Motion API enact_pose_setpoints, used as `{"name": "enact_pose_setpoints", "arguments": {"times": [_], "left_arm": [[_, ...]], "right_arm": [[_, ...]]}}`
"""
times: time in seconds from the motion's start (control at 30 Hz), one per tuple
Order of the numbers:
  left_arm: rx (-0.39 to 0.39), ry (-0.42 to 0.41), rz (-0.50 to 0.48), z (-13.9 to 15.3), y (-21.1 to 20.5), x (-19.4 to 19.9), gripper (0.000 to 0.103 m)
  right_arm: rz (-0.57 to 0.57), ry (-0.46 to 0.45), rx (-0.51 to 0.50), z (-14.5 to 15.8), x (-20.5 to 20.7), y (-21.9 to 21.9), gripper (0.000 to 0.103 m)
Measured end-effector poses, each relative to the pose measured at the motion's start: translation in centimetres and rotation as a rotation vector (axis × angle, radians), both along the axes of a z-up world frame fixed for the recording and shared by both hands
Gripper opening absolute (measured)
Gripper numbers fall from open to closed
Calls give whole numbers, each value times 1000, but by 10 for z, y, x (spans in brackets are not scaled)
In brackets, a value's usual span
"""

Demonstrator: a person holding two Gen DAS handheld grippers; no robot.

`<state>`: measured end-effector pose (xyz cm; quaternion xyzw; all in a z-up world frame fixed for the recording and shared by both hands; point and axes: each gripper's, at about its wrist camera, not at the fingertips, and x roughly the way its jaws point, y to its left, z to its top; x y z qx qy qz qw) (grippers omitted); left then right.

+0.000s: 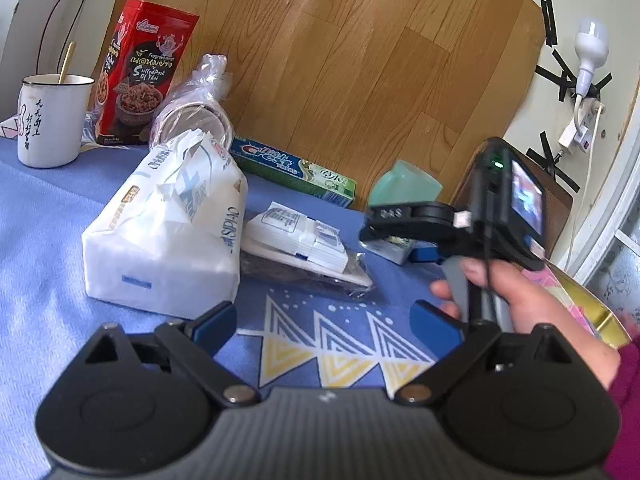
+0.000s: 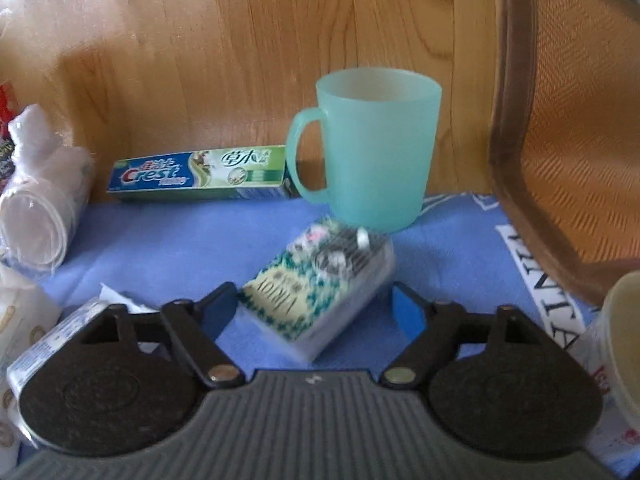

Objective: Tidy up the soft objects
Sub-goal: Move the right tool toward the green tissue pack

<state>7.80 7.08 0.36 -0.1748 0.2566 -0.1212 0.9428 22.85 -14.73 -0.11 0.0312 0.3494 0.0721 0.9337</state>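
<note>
Arguably the right gripper (image 2: 314,310) is risking a skewed pinch, since the small patterned tissue pack (image 2: 320,284) is lying diagonally between its wide-open jaws and touching neither pad (the teal plastic mug (image 2: 372,152) just behind could get knocked). Beside the big tissue pack (image 1: 168,224), the left gripper (image 1: 324,320) is hovering over the blue cloth (image 1: 60,240), angling downward, open and empty.

Wood-grain wall (image 1: 360,60), mesh chair (image 2: 568,120)

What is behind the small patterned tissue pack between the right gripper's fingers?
Behind the small patterned tissue pack stands a translucent green plastic mug, beside a Crest toothpaste box. The mug's base is partly hidden by the pack.
</note>
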Motion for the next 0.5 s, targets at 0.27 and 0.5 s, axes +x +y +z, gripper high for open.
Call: {"name": "enact_pose_setpoints", "arguments": {"times": [0.27, 0.5], "left_arm": [[22, -2, 7, 1, -2, -1, 102], [26, 39, -7, -1, -3, 3, 103]], "right_arm": [[161, -7, 5, 8, -92, -32, 52], [359, -42, 14, 10, -195, -62, 55]]}}
